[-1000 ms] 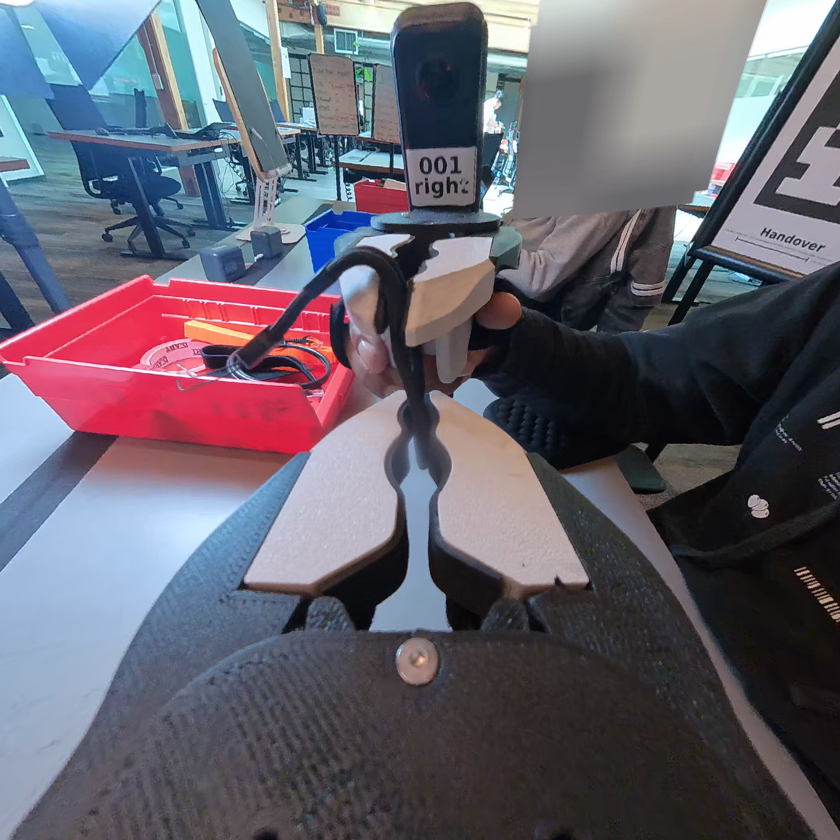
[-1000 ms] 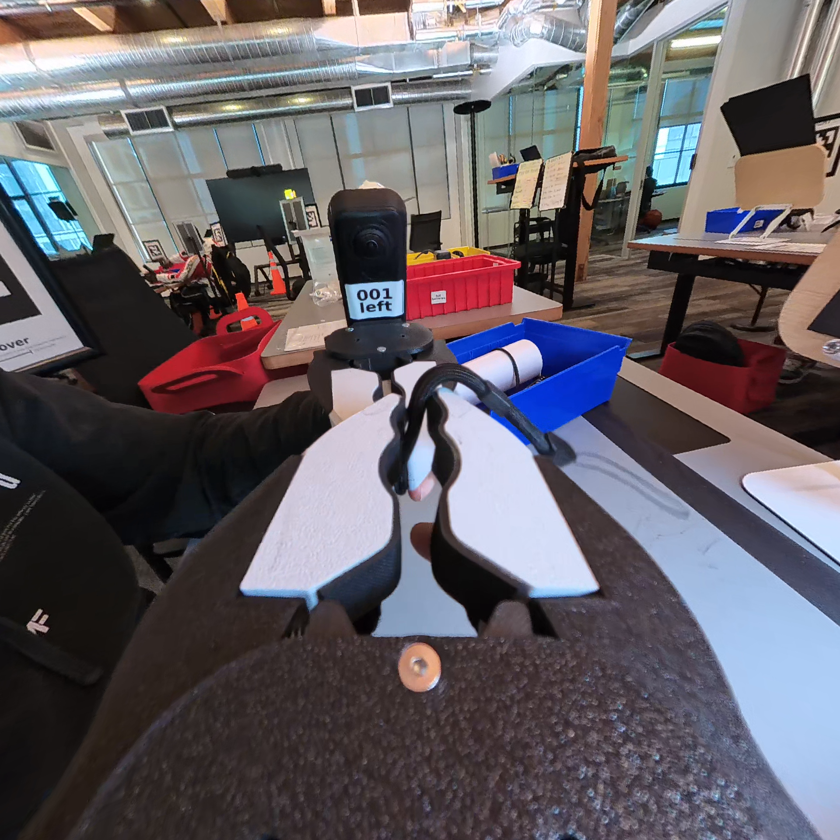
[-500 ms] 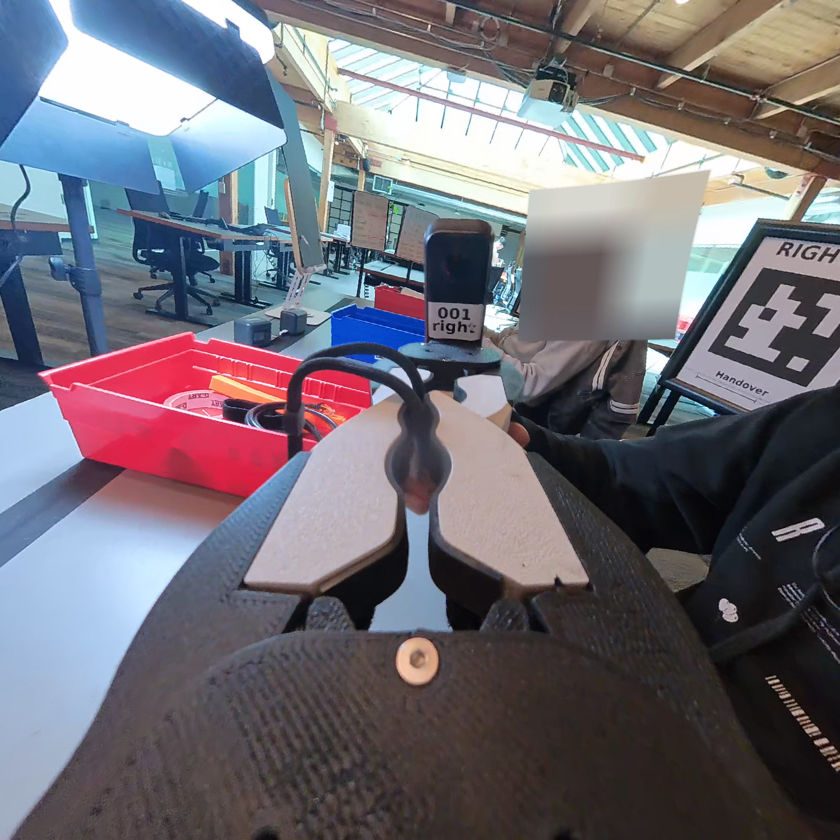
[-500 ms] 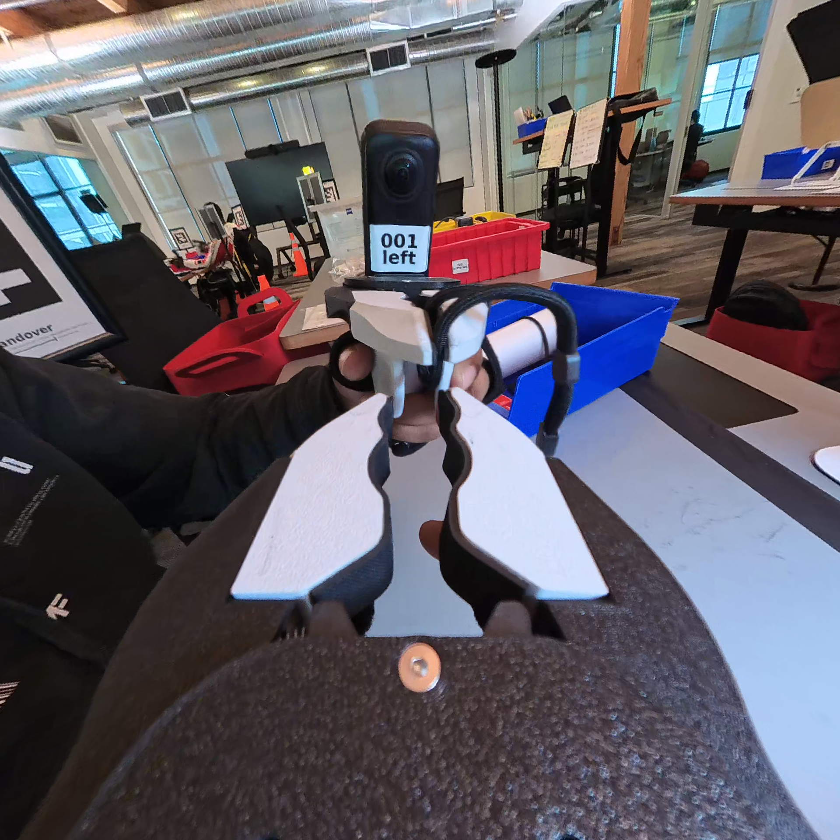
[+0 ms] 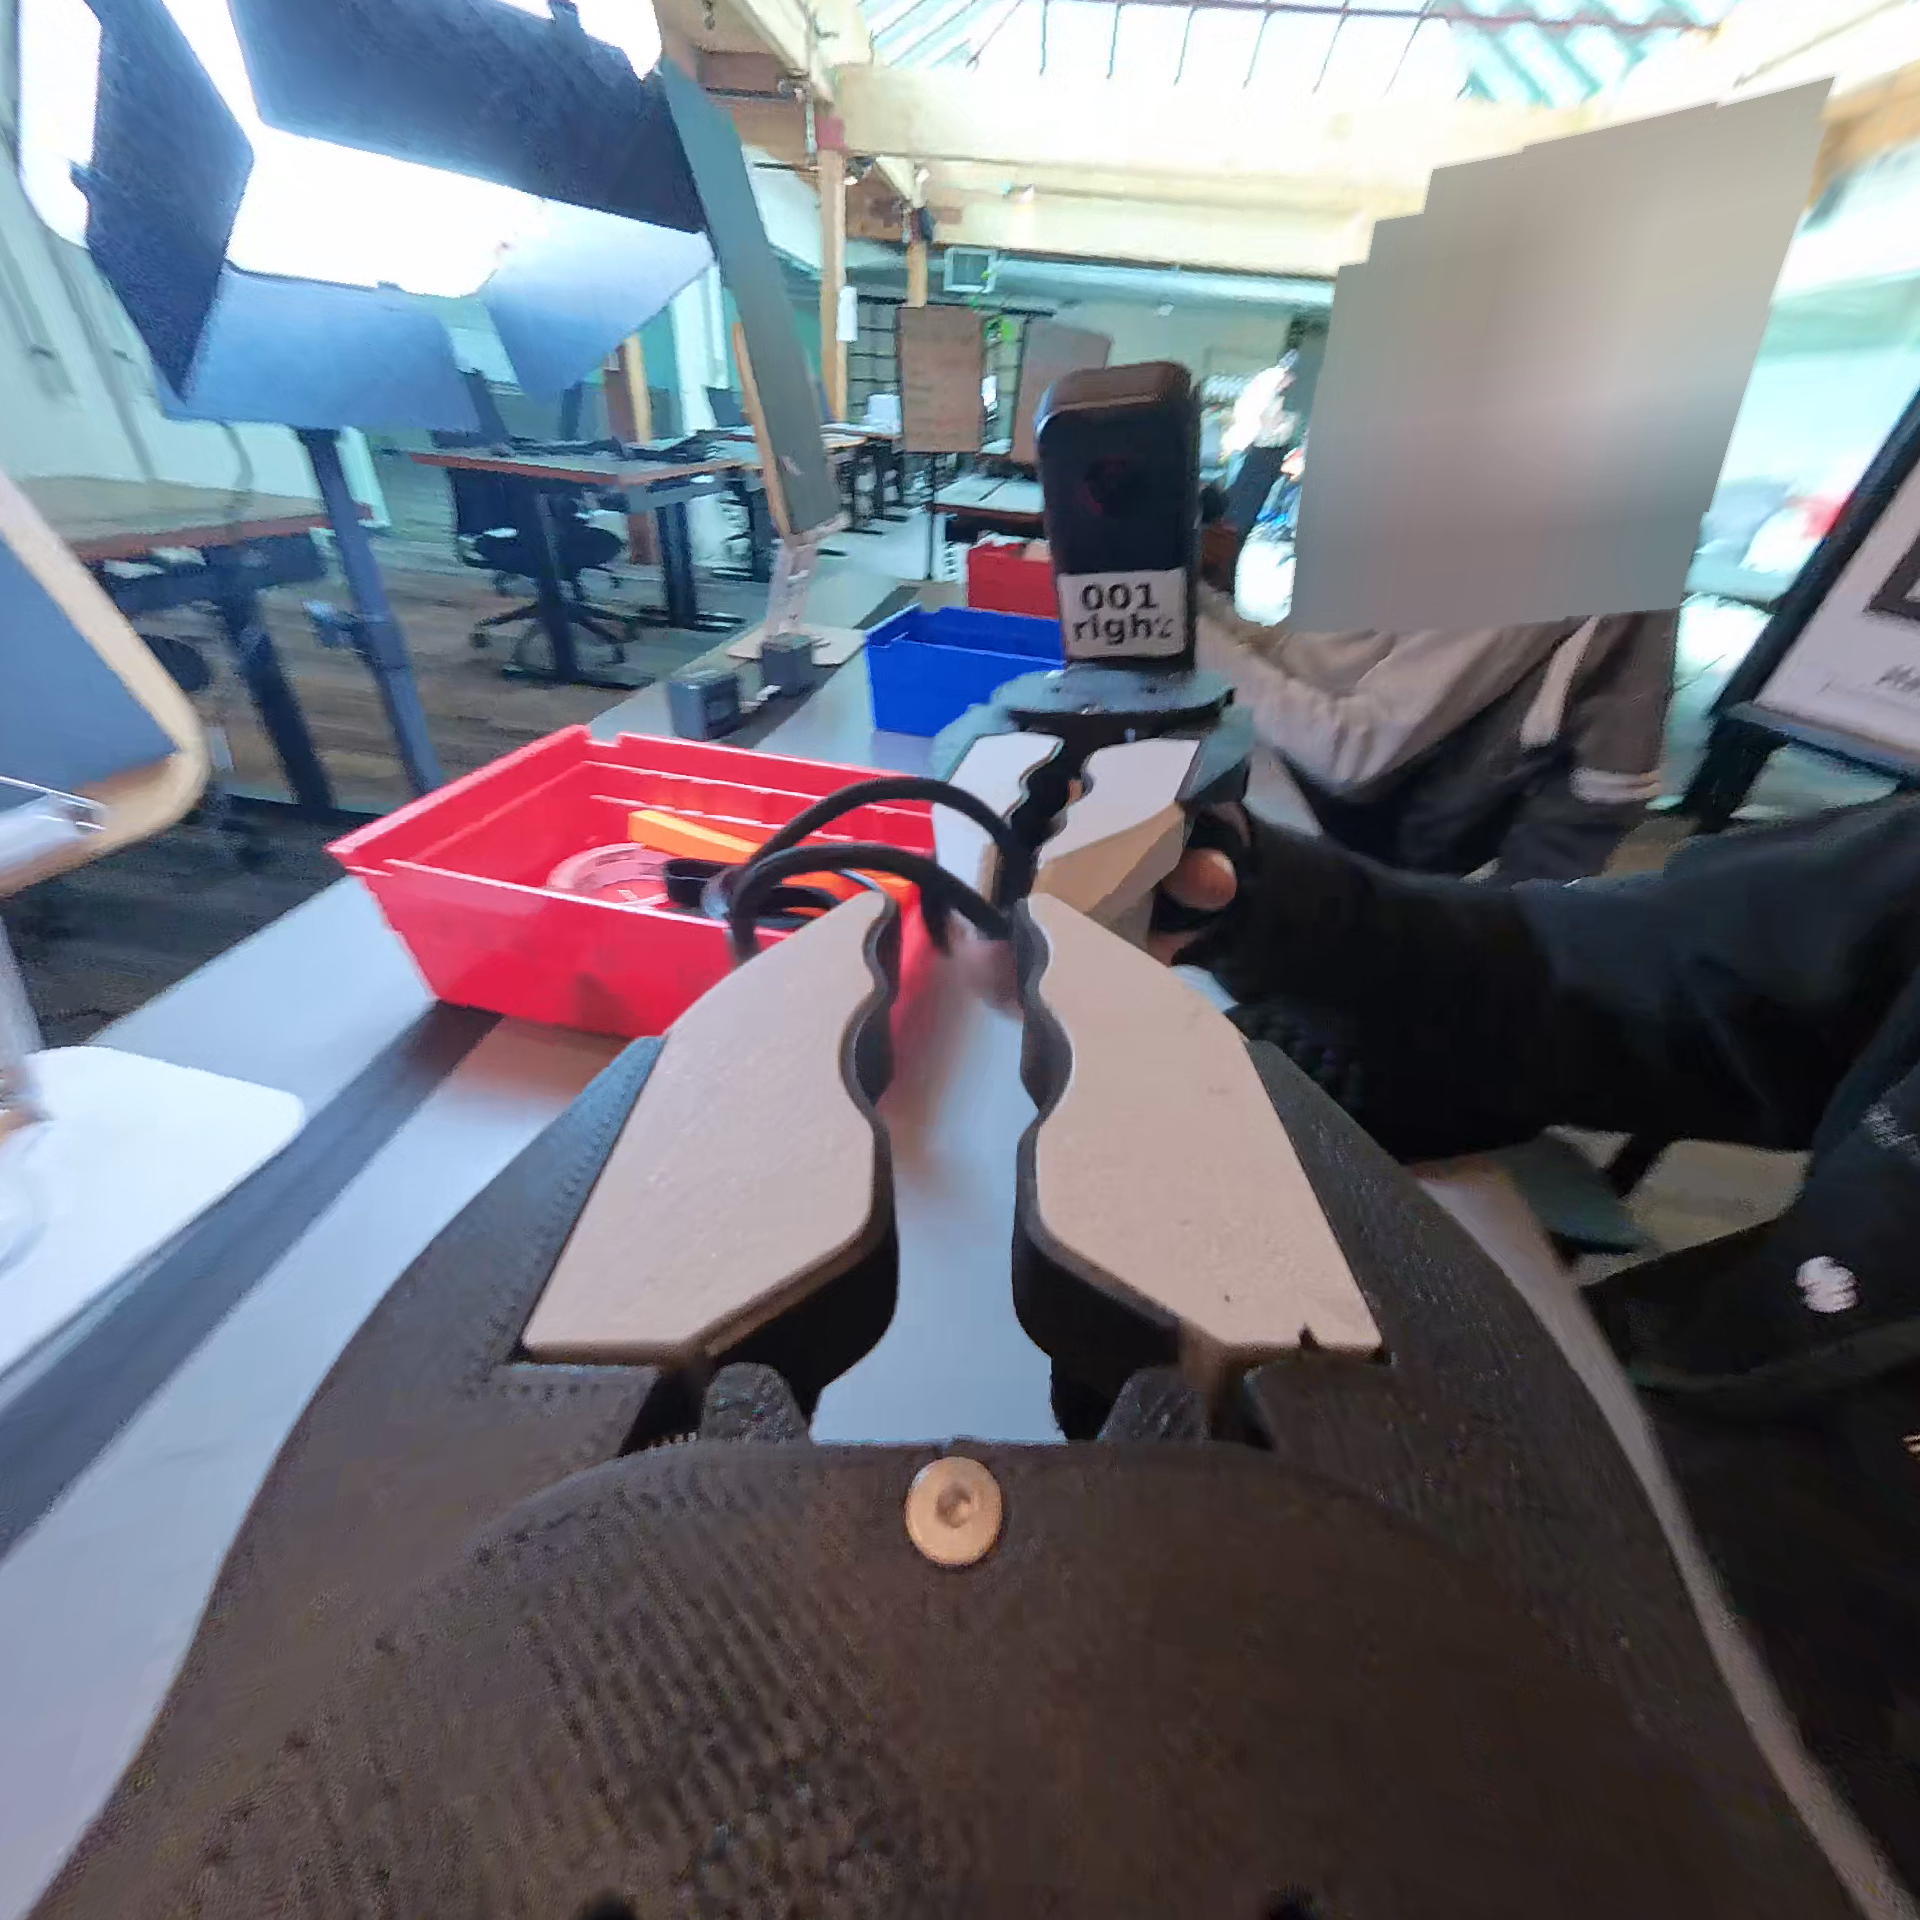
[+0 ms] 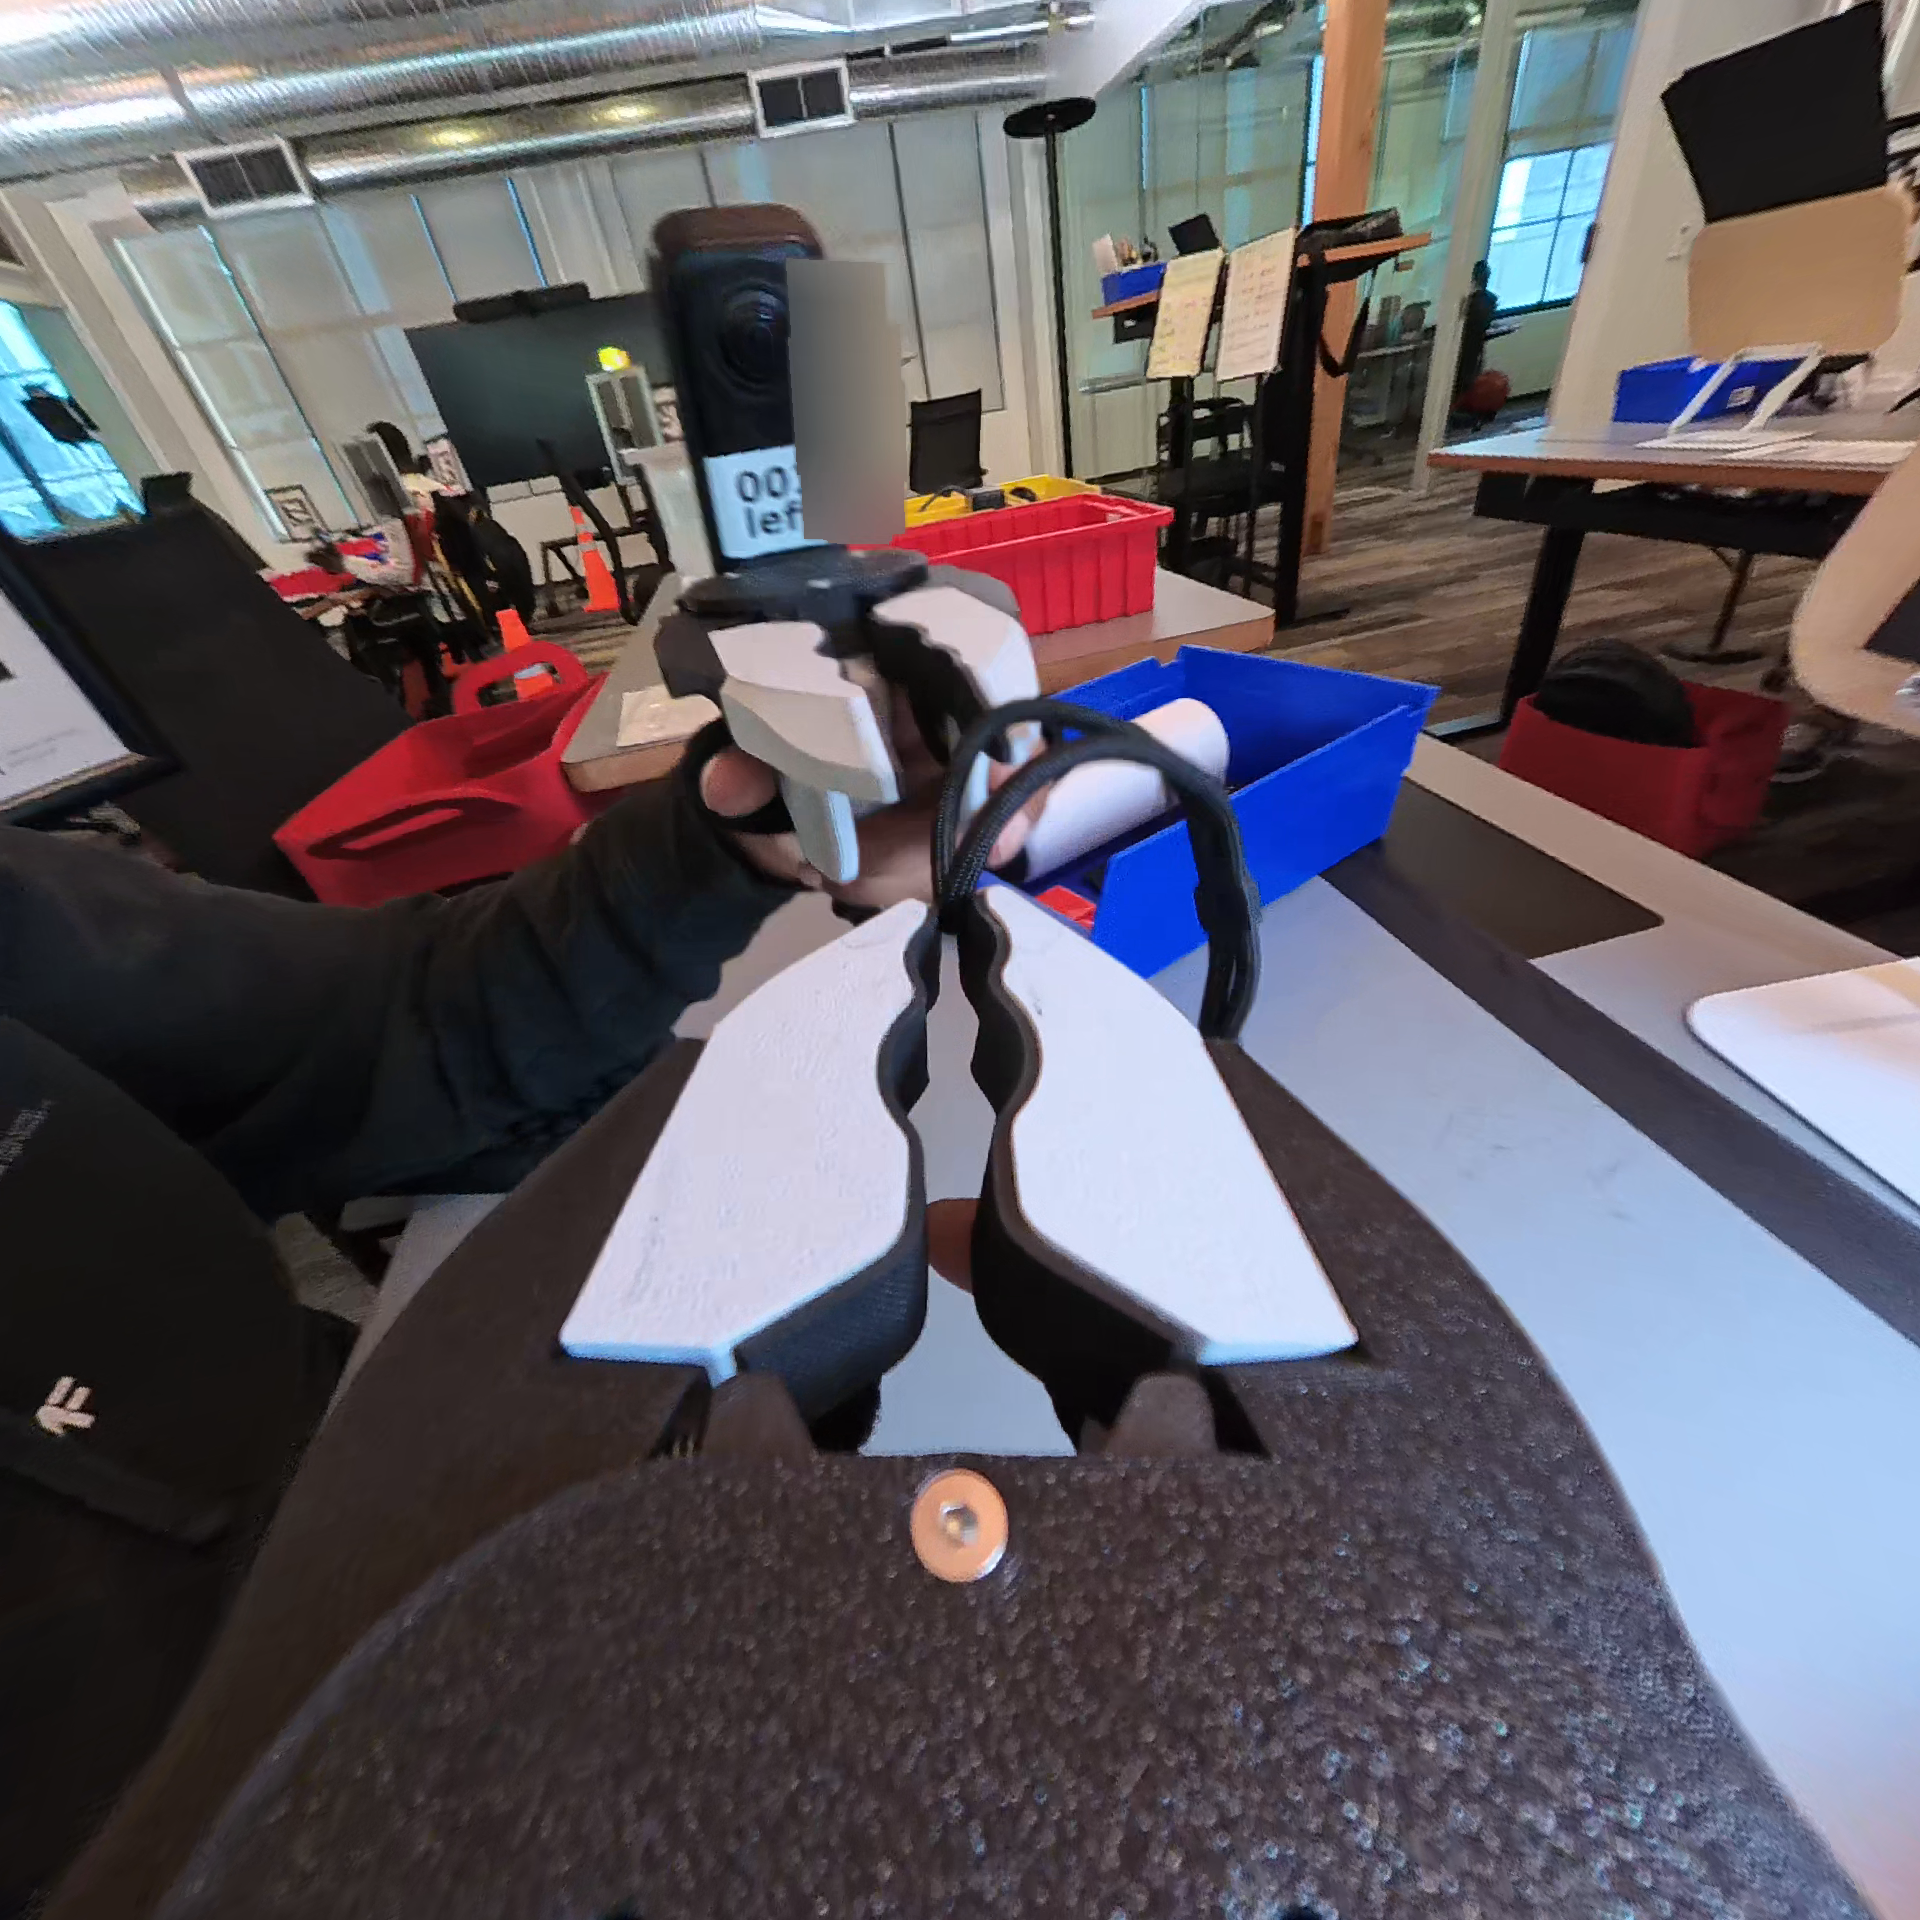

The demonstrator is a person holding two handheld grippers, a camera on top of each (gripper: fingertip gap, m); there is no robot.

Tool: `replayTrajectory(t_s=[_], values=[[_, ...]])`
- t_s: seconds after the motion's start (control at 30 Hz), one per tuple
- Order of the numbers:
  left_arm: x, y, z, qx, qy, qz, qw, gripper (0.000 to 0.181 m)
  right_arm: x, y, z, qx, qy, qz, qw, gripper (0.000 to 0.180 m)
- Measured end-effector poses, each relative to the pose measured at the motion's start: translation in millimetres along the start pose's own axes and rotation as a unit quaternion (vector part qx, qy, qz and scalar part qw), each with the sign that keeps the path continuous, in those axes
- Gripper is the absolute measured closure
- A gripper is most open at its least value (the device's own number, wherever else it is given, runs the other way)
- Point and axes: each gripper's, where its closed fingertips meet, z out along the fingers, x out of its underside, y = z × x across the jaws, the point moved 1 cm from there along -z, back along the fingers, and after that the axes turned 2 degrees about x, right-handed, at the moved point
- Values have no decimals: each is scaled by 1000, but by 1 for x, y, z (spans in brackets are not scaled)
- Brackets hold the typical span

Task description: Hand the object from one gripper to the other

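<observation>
- Above the grey table [image 6: 1558, 1195], I am pinching the black cable [image 6: 1101, 769] at my right gripper [image 6: 951, 925] tips.
- Beside it, my left gripper [image 5: 951, 925] is standing spread, cable-free.
- Handover looks finished; next I am carrying the loop clear without snagging.

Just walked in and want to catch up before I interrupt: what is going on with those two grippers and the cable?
A person holds a two-finger gripper in each hand and is passing a looped black cable between them above a grey table. The right gripper is shut on the cable at its fingertips. The left gripper is open, and the cable no longer sits between its fingers. A red bin with odds and ends and a blue bin sit on the table beyond.
</observation>
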Motion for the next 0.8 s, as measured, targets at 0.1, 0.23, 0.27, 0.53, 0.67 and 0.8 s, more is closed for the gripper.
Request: replayTrajectory(t_s=[0.1, 0.23, 0.27, 0.53, 0.67, 0.8], values=[[-7, 4, -15, -39, 21, 61, 997, 160, 0, -4, -7, 5, 20, -5, 1000, 176], [0, -2, -20, -52, 75, 142, 986, 151, 11, 3, -13, -17, 76, -31, 996, 176], [6, -5, -18, -45, 96, 162, 981, 148, 18, 7, -14, -28, 101, -45, 993, 176], [82, -44, 8, 65, 288, 242, 924, 134, 83, 42, -24, -113, 301, -171, 932, 176], [106, -55, 18, 89, 338, 266, 898, 135, 89, 52, -27, -141, 325, -158, 922, 176], [110, -58, 22, 95, 340, 284, 891, 147, 98, 57, -34, -161, 353, -149, 910, 176]])
